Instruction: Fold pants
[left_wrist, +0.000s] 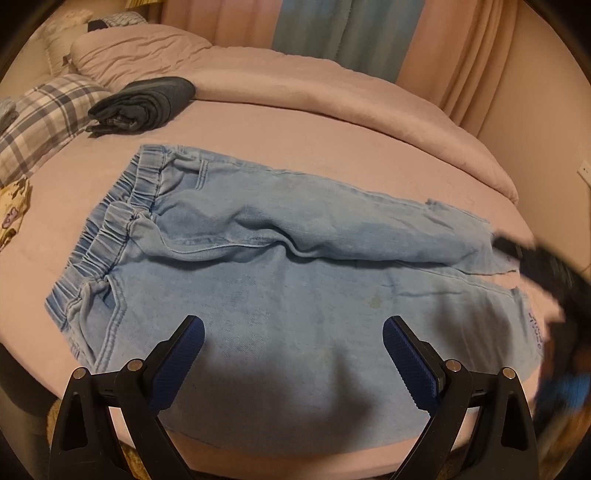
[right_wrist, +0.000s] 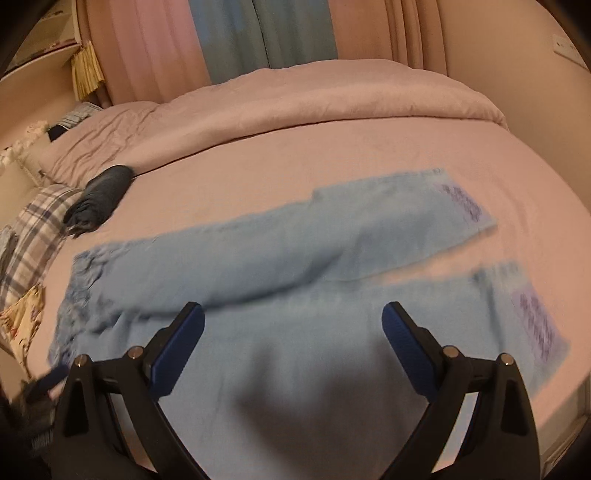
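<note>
Flat on the pink bed sheet (left_wrist: 332, 125) lie the light blue pants (left_wrist: 280, 266), spread out with the elastic waistband (left_wrist: 110, 229) toward the plaid pillow (left_wrist: 44, 114) and both legs running away from that pillow. The two legs part near their hems, and the sheet shows in the narrow gap between them in the right wrist view. Each hem carries a patch of purple print (right_wrist: 535, 321). A ridge of bunched cloth runs along the pants where the far leg meets the near one, and a small yellowish spot sits on the near leg.

The left gripper (left_wrist: 293, 326) hovers above the near leg of the pants, its blue-padded fingers (left_wrist: 177, 363) spread wide with nothing between them. The right gripper (right_wrist: 293, 314) hangs over the same near leg, farther from the pillow; its jaws are likewise spread apart and empty. That view is blurred, so fine detail of the cloth cannot be made out. A dark blurred shape at the hem end of the pants in the left wrist view appears to be the right gripper seen from the side.

Beside the plaid pillow rests a dark folded garment (left_wrist: 144, 103), well apart from the pants. Beyond the pants a pink duvet (left_wrist: 295, 77) is bunched up, with curtains (left_wrist: 332, 26) behind it.
</note>
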